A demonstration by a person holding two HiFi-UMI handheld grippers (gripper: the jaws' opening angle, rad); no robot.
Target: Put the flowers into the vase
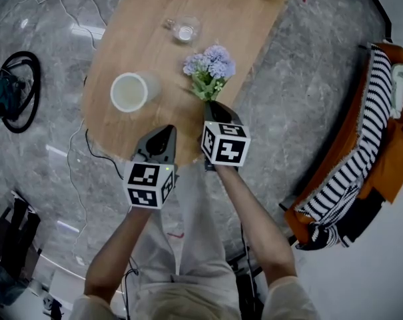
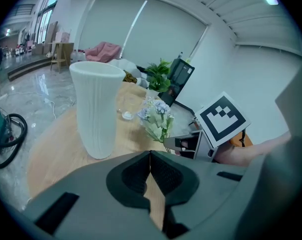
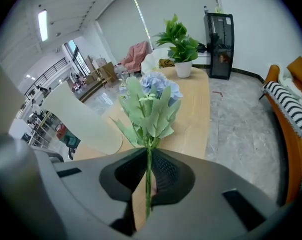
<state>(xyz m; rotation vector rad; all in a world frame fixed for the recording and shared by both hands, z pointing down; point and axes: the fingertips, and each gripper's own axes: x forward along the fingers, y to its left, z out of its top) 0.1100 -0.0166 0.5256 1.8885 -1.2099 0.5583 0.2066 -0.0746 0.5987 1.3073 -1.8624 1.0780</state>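
A bunch of pale blue flowers (image 1: 210, 70) with green leaves is held by its thin stem in my right gripper (image 1: 213, 105), above the wooden table's near edge. The right gripper view shows the stem (image 3: 149, 179) pinched between the dark pads, with the blooms (image 3: 155, 86) standing up in front. The white ribbed vase (image 1: 129, 91) stands upright on the table, left of the flowers; the left gripper view shows that tall vase (image 2: 96, 109) ahead and to the left. My left gripper (image 1: 162, 133) is shut with nothing in it, near the table's front edge, just below the vase.
The oval wooden table (image 1: 154, 39) carries a small clear glass dish (image 1: 184, 31) further back and a potted green plant (image 3: 179, 39) at the far end. An orange sofa with a striped cloth (image 1: 361, 159) stands to the right. Cables and a dark object (image 1: 18, 92) lie on the grey floor at left.
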